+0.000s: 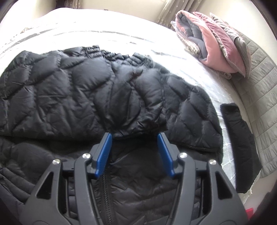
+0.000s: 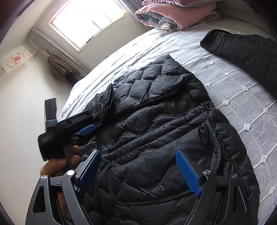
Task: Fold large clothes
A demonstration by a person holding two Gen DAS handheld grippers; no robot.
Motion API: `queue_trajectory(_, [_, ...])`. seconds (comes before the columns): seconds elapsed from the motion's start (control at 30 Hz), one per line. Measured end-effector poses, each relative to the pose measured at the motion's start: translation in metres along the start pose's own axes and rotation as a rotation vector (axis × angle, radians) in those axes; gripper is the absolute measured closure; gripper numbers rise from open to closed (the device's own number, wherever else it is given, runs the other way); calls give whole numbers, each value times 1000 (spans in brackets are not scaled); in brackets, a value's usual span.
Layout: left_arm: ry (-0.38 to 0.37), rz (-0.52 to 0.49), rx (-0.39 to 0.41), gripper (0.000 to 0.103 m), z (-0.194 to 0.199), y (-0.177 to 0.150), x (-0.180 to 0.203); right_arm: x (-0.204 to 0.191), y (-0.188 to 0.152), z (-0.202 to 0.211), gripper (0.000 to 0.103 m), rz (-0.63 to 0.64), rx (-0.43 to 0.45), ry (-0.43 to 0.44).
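Observation:
A black quilted puffer jacket (image 1: 69,95) lies spread on the bed, zip side up. One sleeve (image 1: 138,103) is folded across its body, with the cuff end just beyond my left gripper (image 1: 134,135). That gripper is open; its blue pads (image 1: 105,152) stand either side of the cuff without pressing it. In the right wrist view, my right gripper (image 2: 138,152) hovers open over the jacket (image 2: 164,121) with nothing held. The left gripper (image 2: 94,123) shows there at the jacket's left edge, held by a hand (image 2: 57,164).
The bed has a white-grey tufted cover (image 2: 242,112). A folded pink and grey quilt (image 1: 216,43) (image 2: 164,15) lies at its far end. Another black garment (image 1: 242,124) (image 2: 251,52) lies to the right of the jacket. A window (image 2: 86,20) is in the far wall.

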State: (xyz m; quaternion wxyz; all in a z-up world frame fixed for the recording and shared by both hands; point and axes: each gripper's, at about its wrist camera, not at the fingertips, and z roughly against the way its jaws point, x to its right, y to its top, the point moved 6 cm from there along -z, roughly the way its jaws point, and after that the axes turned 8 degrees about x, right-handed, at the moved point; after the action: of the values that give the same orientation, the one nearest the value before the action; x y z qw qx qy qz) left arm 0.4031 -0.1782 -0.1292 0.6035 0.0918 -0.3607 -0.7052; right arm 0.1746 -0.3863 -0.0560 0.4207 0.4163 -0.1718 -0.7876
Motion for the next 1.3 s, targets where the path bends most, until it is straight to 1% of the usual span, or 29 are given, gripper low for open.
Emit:
queue_trajectory(0.07, [9,-7,11,43,3,3,-1,0,0,0,14,-4,3,-2])
queue_trajectory(0.17, [37,-27,-7,43,0,0,-2,-1,0,-1,14,1,2,-1])
queue_trajectory(0.23, [42,-23,-22,43,1,-4,-5,-2,-1,-1,14,8,0,-3])
queue_trajectory(0.27, [45,-18,-20,43,5,-5,-8,-3,-1,-2,14,13,1,-5])
queue_trajectory(0.33, [67,-12,20,43,23,-7,-19,-3,-1,-3,14,28,4,-15])
queue_trajectory(0.4, [106,-26,46,43,44,-10,-32,-2,-2,-4,14,38,1,-30])
queue_trajectory(0.43, [146,-43,51,42,58,-12,-42,-3,-3,-5,14,43,-2,-30])
queue_trajectory(0.5, [158,-53,65,40,88,-15,-61,-4,-3,-5,14,55,-7,-20])
queue_trajectory(0.57, [172,-35,102,32,122,-19,-85,-8,-4,-4,14,81,-2,-16])
queue_trajectory(0.6, [186,-20,138,24,144,-23,-102,-10,-3,-3,14,98,4,-16])
queue_trajectory(0.63, [187,-17,165,20,160,-27,-113,-13,-3,-1,14,117,13,-20])
queue_trajectory(0.67, [186,-26,181,19,176,-32,-123,-15,-3,0,14,141,22,-29])
queue_trajectory(0.73, [215,-48,176,17,201,-46,-143,-21,-3,4,14,200,43,-51])
queue_trajectory(0.87, [325,-54,177,12,246,-80,-188,-28,-4,13,14,268,75,-67])
queue_trajectory(0.9, [372,-57,177,11,258,-91,-200,-29,-3,17,14,277,91,-69])
queue_trajectory(0.97, [434,-70,202,10,277,-107,-215,-32,-4,32,14,291,138,-63])
queue_trajectory(1.0, [460,-79,219,8,287,-115,-221,-33,-6,42,14,292,165,-56])
queue_trajectory(1.03, [470,-81,230,4,295,-124,-226,-35,-10,51,14,295,184,-44])
queue_trajectory(1.1, [460,-61,236,2,306,-142,-234,-37,-26,80,14,304,232,4])
queue_trajectory(1.13, [447,-33,233,2,309,-152,-240,-38,-35,96,13,316,258,26])
queue_trajectory(1.17, [439,-10,230,2,309,-159,-243,-39,-42,107,8,333,273,37])
queue_trajectory(1.2, [431,20,226,2,309,-166,-248,-39,-50,118,1,355,278,40])
queue_trajectory(1.27, [403,80,212,2,308,-178,-259,-34,-61,132,0,380,258,28])
queue_trajectory(1.3, [373,106,192,2,305,-184,-265,-30,-65,137,0,384,232,26])
